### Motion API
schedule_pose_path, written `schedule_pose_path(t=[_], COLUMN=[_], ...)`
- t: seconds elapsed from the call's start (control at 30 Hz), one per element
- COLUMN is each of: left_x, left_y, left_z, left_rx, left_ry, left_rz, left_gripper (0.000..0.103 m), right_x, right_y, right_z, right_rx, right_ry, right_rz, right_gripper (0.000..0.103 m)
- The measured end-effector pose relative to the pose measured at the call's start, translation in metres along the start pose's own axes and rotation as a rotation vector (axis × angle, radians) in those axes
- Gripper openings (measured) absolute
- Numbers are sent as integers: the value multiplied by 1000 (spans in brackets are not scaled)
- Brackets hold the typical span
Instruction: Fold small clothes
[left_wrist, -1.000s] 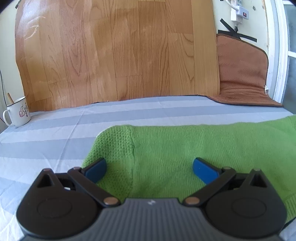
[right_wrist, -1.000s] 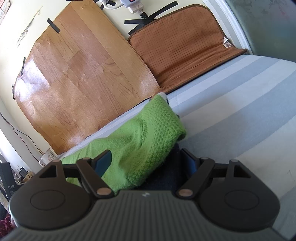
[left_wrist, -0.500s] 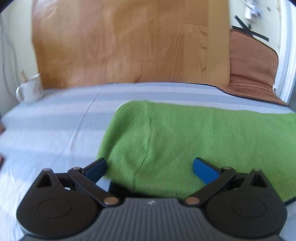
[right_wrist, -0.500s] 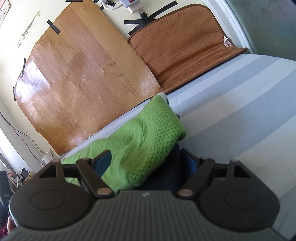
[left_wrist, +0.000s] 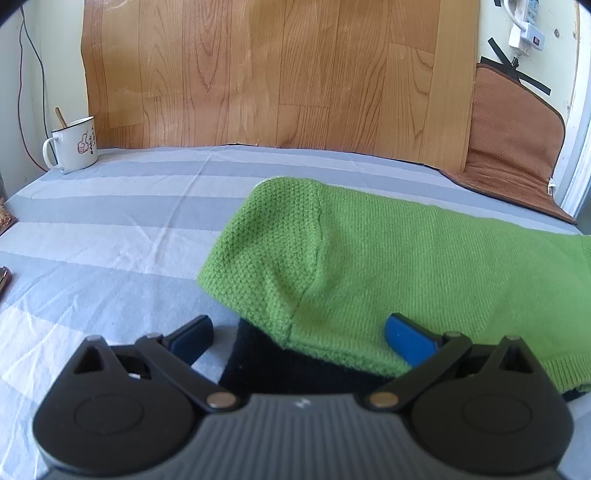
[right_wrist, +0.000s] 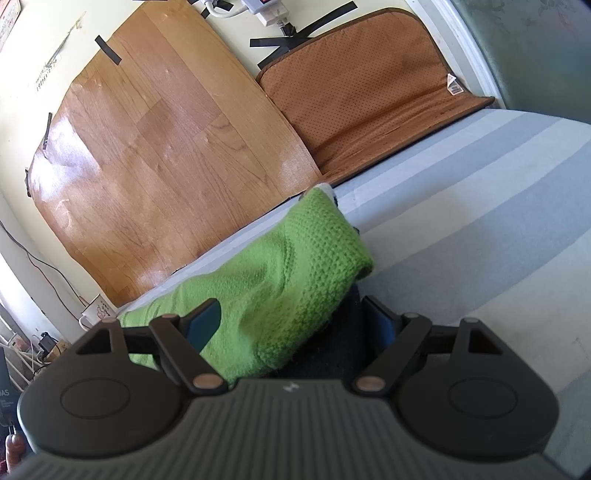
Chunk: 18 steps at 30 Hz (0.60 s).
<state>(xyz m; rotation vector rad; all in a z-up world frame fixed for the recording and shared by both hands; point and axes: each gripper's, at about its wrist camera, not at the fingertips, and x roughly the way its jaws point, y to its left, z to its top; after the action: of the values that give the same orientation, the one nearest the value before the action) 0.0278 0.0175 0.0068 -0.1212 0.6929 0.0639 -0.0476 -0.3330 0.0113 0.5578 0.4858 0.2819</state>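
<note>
We hold our left gripper (left_wrist: 297, 330) and right gripper (right_wrist: 291, 317), both spread wide, at either end of the green knit sweater (left_wrist: 388, 266) lying on the striped bed sheet (left_wrist: 110, 229). Soft, light and floppy, it should be pinched at its folded corners. Only the left view shows its full spread and the mug (left_wrist: 74, 144).

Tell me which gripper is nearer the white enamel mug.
Left. The left gripper faces the white enamel mug across bare striped sheet; from the right gripper it sits beyond the green sweater.
</note>
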Motion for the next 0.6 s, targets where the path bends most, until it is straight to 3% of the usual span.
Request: schedule_pose_path(t=[0.33, 0.57, 0.6], left_x=[0, 1, 1], left_y=[0, 0, 0], left_z=[0, 0, 0], left_rx=[2, 3, 3], left_ry=[-2, -2, -3], left_rz=[0, 0, 1], left_gripper=[103, 103, 103], right_x=[-29, -19, -17], right_y=[-6, -2, 0], right_z=[-12, -12, -12], right_rx=[89, 168, 171], right_ry=[-50, -17, -9], right_rz=[-62, -74, -72], right_gripper=[81, 66, 55])
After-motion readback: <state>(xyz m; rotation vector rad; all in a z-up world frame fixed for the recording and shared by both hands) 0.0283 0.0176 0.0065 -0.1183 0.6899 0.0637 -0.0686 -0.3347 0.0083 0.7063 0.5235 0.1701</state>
